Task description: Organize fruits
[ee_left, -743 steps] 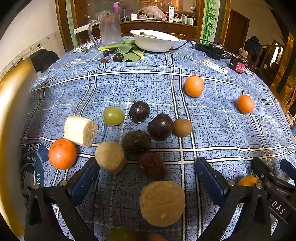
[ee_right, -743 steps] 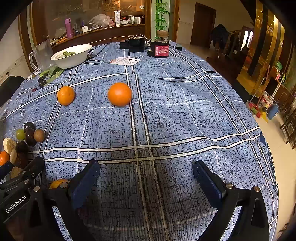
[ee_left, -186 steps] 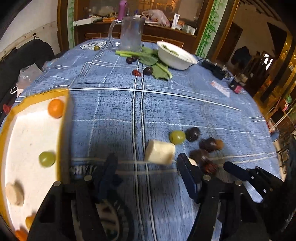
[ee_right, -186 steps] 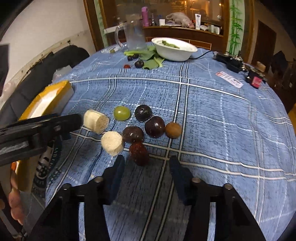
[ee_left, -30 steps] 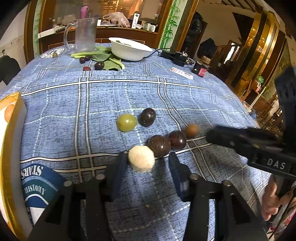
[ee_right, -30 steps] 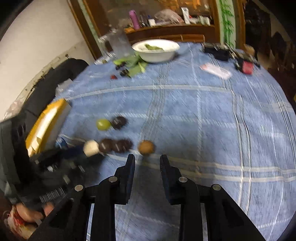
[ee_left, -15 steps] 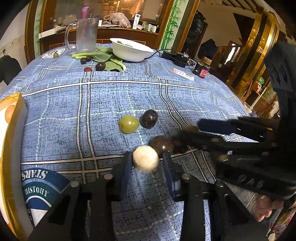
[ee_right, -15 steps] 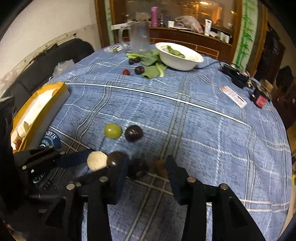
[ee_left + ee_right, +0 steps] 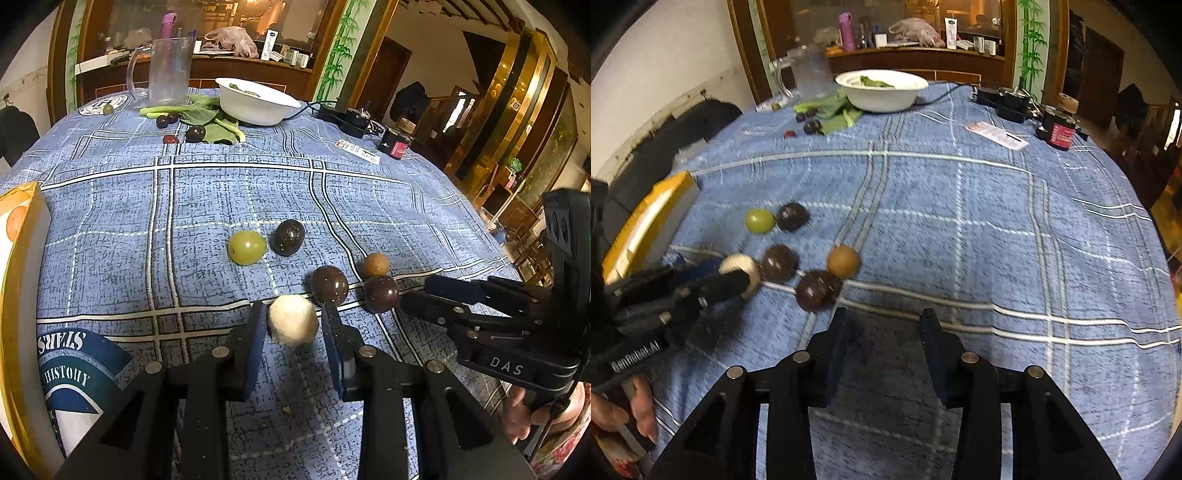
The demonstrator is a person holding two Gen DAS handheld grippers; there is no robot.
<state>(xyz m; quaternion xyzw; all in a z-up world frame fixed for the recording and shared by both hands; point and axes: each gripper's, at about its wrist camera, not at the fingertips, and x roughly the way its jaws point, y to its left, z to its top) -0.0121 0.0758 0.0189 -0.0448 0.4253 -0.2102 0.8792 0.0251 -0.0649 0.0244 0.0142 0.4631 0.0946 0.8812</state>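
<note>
My left gripper [image 9: 293, 325] is shut on a pale cream fruit piece [image 9: 293, 324], seen also in the right wrist view [image 9: 740, 271]. Beyond it on the blue cloth lie a green grape [image 9: 246, 247], a dark fruit [image 9: 289, 237], two more dark round fruits [image 9: 329, 285] [image 9: 381, 294] and a small brown fruit [image 9: 375, 264]. My right gripper [image 9: 886, 325] is open and empty, just behind the nearest dark fruit [image 9: 815, 290]. The yellow-rimmed tray [image 9: 20, 206] with an orange is at the left edge.
At the far end stand a white bowl [image 9: 255, 105], a clear jug [image 9: 168, 72], green leaves with small dark fruits [image 9: 195, 133], a black power strip [image 9: 347, 118] and a card [image 9: 356, 149]. The right gripper's body [image 9: 491, 325] lies at the table's right.
My left gripper has closed onto the cream fruit piece. My right gripper has pulled back from around the dark fruits, and one dark fruit has shifted toward it.
</note>
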